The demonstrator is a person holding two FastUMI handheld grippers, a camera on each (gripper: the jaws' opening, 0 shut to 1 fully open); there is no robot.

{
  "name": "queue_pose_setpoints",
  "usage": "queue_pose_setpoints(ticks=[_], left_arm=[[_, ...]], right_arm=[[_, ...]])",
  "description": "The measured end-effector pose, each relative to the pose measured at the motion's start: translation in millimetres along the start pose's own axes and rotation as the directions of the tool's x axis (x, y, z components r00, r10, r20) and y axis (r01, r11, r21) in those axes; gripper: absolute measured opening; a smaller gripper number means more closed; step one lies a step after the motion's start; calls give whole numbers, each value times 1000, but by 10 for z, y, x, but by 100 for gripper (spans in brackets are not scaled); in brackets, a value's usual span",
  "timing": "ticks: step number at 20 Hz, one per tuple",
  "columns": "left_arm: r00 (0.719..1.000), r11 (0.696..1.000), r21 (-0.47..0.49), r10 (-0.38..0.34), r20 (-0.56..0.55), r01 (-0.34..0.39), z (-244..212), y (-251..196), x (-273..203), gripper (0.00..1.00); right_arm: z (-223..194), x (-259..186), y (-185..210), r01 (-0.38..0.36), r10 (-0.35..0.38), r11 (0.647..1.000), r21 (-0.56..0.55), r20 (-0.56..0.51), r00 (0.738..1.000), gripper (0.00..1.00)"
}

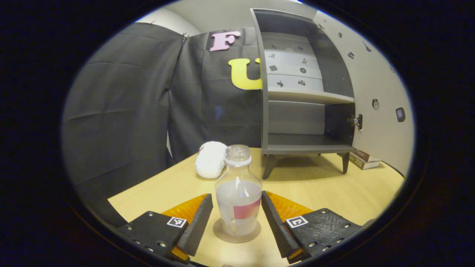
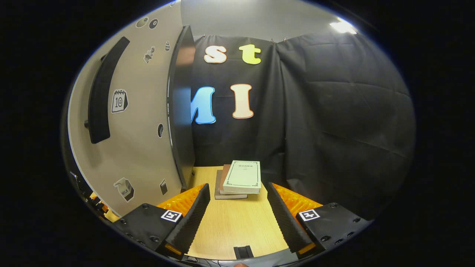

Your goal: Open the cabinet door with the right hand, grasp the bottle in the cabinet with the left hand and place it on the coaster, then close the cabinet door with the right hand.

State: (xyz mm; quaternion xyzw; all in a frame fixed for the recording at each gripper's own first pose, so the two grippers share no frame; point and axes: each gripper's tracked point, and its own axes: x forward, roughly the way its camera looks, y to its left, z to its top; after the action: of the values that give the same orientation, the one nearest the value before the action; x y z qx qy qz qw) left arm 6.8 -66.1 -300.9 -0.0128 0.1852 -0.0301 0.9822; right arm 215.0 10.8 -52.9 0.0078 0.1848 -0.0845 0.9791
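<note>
A clear plastic bottle (image 1: 238, 193) with a pink label stands upright on a round coaster (image 1: 222, 236) on the wooden table. My left gripper (image 1: 237, 200) is open around it, one finger on each side with narrow gaps. Behind it the grey cabinet (image 1: 297, 149) stands with bare shelves, and its door (image 1: 374, 81) is swung out to the right. In the right gripper view the open door (image 2: 137, 122) with its long dark handle (image 2: 100, 92) rises at the left. My right gripper (image 2: 238, 193) is open over the table with nothing between its fingers.
A white fluffy object (image 1: 210, 160) lies on the table (image 1: 334, 193) behind the bottle, left of the cabinet. A stack of books (image 2: 241, 178) sits past the right gripper by the door's edge; the books (image 1: 363, 158) also show beside the cabinet's right leg.
</note>
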Motion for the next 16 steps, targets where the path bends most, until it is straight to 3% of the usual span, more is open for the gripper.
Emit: queue_pose_setpoints(ticks=[1,10,16], left_arm=[[1000,1000,7,2,6,-2,65,7,-29,82],[990,998,69,-17,143,7,1434,-91,-512,80],[978,998,24,-66,199,63,2114,-273,-588,81]], right_arm=[[0,9,10,-6,6,1000,-1,1,1000,98],[387,88,212,-139,132,986,91,74,988,98],[732,15,363,-219,200,967,129,149,968,98]])
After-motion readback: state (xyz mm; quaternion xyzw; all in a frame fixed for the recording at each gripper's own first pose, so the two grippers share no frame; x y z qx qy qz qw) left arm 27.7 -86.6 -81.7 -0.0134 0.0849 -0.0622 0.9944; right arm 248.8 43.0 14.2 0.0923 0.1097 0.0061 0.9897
